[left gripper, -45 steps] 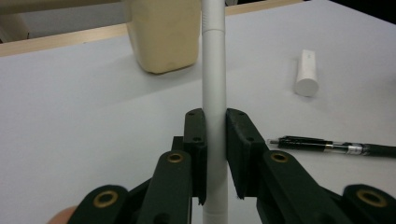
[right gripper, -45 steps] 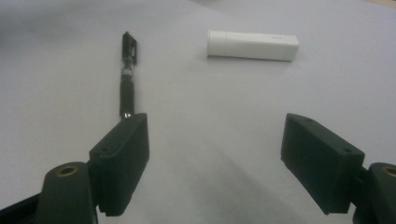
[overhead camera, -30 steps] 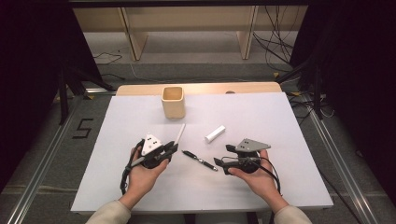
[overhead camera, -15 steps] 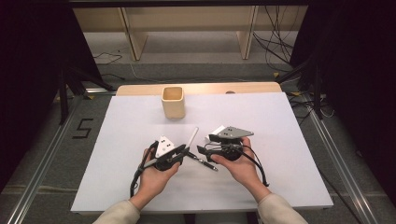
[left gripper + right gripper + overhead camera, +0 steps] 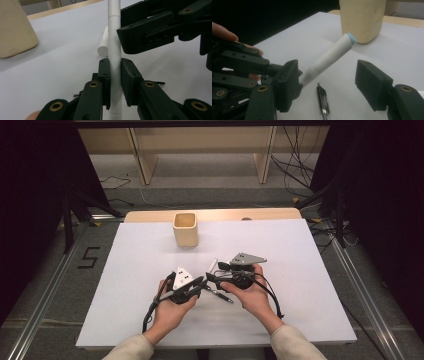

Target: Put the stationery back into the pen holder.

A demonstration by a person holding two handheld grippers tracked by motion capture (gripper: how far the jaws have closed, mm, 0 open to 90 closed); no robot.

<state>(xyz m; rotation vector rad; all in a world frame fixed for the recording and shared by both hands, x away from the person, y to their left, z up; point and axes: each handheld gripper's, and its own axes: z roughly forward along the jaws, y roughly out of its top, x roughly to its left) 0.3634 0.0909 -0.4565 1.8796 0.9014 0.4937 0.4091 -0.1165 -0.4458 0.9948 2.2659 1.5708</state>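
The left gripper (image 5: 115,82) is clamped on the white pen (image 5: 114,50), held just above the table at the wooden cup's (image 5: 185,229) six o'clock, while the right gripper (image 5: 329,82), jaws apart and just closing, likely must grip the pen's far end.

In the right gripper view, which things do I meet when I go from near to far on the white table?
Black pen → white pen barrel → beige cup.
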